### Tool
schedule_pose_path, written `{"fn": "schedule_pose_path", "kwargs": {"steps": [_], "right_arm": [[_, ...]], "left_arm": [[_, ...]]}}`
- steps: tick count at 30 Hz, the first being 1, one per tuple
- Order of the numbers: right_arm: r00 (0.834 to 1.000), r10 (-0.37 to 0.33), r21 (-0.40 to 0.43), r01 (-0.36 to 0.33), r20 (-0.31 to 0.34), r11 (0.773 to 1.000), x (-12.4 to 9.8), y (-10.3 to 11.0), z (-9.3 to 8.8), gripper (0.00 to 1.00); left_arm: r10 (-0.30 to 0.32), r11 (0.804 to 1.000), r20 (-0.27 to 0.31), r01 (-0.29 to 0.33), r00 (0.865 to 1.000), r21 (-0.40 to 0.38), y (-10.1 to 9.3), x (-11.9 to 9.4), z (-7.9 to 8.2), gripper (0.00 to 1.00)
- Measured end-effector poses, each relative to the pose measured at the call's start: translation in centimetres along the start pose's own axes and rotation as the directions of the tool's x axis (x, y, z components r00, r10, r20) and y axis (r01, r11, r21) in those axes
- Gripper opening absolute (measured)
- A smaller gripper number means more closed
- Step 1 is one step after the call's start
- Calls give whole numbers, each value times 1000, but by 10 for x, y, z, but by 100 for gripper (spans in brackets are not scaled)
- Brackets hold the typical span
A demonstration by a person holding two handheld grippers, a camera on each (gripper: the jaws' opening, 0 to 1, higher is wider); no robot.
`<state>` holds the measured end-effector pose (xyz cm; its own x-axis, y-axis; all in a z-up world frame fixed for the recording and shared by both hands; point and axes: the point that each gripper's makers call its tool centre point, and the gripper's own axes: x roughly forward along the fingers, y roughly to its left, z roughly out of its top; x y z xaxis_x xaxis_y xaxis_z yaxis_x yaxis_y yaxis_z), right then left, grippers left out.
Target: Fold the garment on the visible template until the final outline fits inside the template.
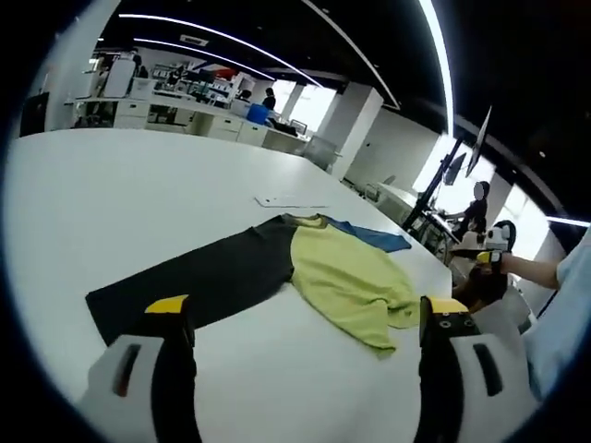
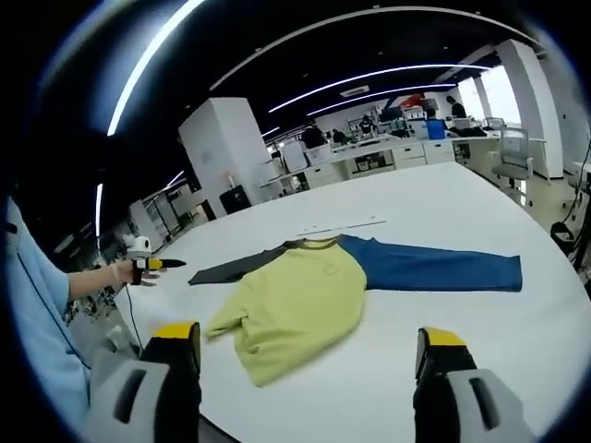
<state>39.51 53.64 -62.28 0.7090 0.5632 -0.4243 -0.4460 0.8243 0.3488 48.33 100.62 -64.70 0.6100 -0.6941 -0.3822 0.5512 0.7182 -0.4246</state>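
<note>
**A:** Where is the shirt [image 2: 305, 295]?

**B:** Flat on the white table [image 2: 434, 198], sleeves spread out wide. No folding is done yet.

**A:** And the tools?

**B:** The left tool [image 1: 305, 318] and right tool [image 2: 309, 346] have their jaws apart, holding nothing. Next, I think, they grab a sleeve and fold it in.

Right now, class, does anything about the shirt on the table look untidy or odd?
Yes. The shirt's yellow body is rumpled and bunched toward its hem, not flat, while the dark sleeve and blue sleeve lie stretched out straight on the white table.
</note>
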Motion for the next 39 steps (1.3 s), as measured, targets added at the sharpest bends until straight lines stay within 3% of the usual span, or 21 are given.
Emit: {"fn": "schedule_pose_path", "kwargs": {"steps": [9,11,17,19,27,31,35,38,39], "right_arm": [[996,58,-65,-62,-65,996,-6,-17,-6,97],[996,65,-70,-70,-67,995,-8,-21,-7,97],[993,100,-56,-104,-65,993,-11,-36,-10,95],[991,114,-60,-118,-72,991,-7,-40,-12,94],[981,170,-110,-180,-89,977,4,-31,-23,90],[975,198,-204,-216,-106,955,11,-19,-31,84],[965,203,-270,-242,-165,932,25,-7,-47,76],[943,224,-352,-302,-245,886,35,7,-62,73],[936,219,-400,-320,-276,859,42,6,-66,70]], "left_arm": [[24,1000,-21,-24,999,0,-42,10,-20,97],[34,999,-30,-34,999,0,-64,13,-29,97],[58,998,-63,-56,996,36,-90,21,-40,96],[61,997,-58,-58,996,53,-108,25,-44,95],[66,993,-44,-61,997,98,-139,34,-49,90],[62,993,-37,-58,997,106,-149,39,-51,86],[49,993,-21,-47,999,104,-152,41,-49,85],[53,993,-1,-52,999,109,-151,38,-45,84],[54,993,8,-54,999,104,-151,35,-44,83]]}}
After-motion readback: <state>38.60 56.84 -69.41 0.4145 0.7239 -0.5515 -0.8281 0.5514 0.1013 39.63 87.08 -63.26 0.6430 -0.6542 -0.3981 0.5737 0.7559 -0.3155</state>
